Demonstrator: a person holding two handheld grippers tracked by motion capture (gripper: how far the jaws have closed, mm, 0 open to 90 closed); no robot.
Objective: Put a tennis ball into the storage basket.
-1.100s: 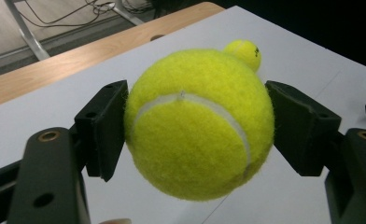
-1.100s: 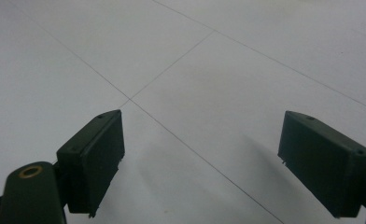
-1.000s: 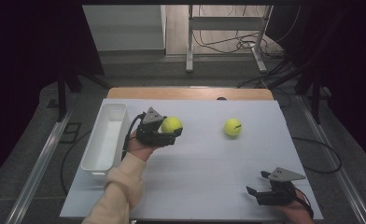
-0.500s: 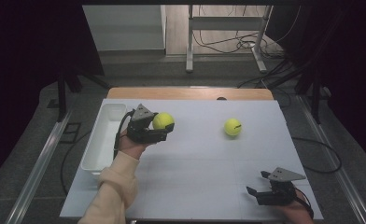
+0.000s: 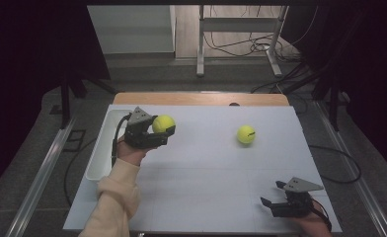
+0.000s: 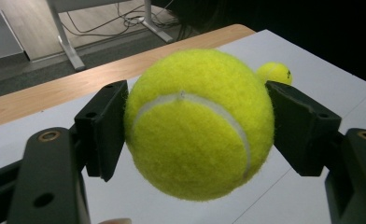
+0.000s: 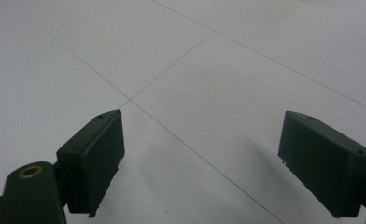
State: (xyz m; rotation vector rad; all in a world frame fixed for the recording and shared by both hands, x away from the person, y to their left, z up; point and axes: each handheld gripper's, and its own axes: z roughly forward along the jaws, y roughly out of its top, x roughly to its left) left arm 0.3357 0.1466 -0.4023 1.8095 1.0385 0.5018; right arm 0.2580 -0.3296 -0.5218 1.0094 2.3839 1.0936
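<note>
The left gripper [image 5: 157,134] has its jaws clamped on a tennis ball [image 5: 164,124], holding it clear of the tabletop [image 5: 206,177] at the far left, just to the right of a white bin [image 5: 98,158] that lies along the left edge. From the left gripper view the flat black pads press squarely on opposite sides of the tennis ball [image 6: 199,122], and its fuzzy yellow felt with the curved white seam bulges between them, so the grip looks secure. The step in hand appears to be the carry: the ball is lifted and close to the bin, and dropping it in seems the likely aim. The next move calls for bringing the ball left until it is over the bin's opening, lowering it inside the walls and only then parting the jaws; released too early, a round, springy ball would bounce and roll across the smooth white surface. The bin is long, narrow and rectangular, with thin, smooth walls that look like plastic. A second ball [image 5: 246,134], with the same fuzzy yellow felt, rests on the tabletop well to the right, toward the far side. The right gripper [image 5: 275,197] rests at the near right corner with its jaws wide apart and nothing between them, above matte white sheet crossed by faint thin lines.
</note>
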